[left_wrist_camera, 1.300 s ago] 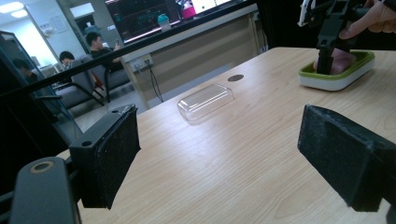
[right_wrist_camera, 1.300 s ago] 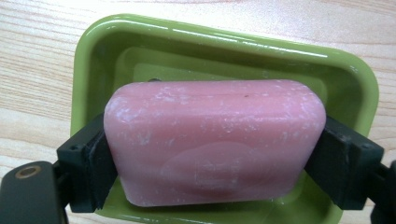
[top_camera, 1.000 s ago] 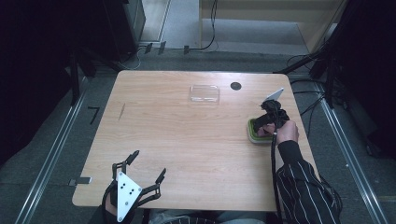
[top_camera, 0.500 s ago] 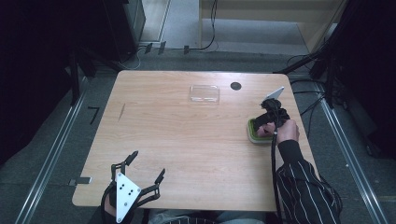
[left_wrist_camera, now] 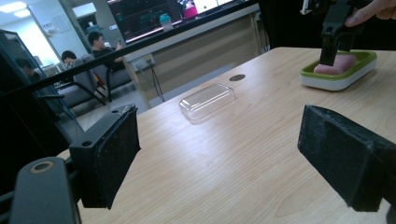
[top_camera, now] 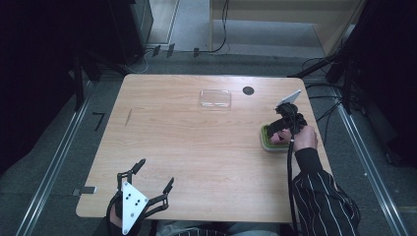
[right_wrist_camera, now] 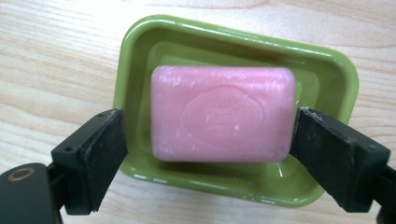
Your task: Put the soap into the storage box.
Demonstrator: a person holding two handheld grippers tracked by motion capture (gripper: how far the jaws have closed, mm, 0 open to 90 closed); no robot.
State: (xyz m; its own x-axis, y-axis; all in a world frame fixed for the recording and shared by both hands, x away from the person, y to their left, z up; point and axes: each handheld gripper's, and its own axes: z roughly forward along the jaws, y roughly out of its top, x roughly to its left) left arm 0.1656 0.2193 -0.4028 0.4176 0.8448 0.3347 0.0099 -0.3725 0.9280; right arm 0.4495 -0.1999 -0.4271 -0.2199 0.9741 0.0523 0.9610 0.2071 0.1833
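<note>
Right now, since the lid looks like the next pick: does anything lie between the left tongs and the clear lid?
Nothing visible. Bare table runs from the left tongs to the lid; the dish sits off to the side.

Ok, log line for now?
right gripper: jaws just been opening, soap between | soap: in green dish | left gripper: open, empty | clear lid: on table

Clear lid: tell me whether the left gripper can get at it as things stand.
Probably yes. The left gripper hangs open at the near edge, and only bare table lies between it and the clear lid, though it's a long reach.
</note>
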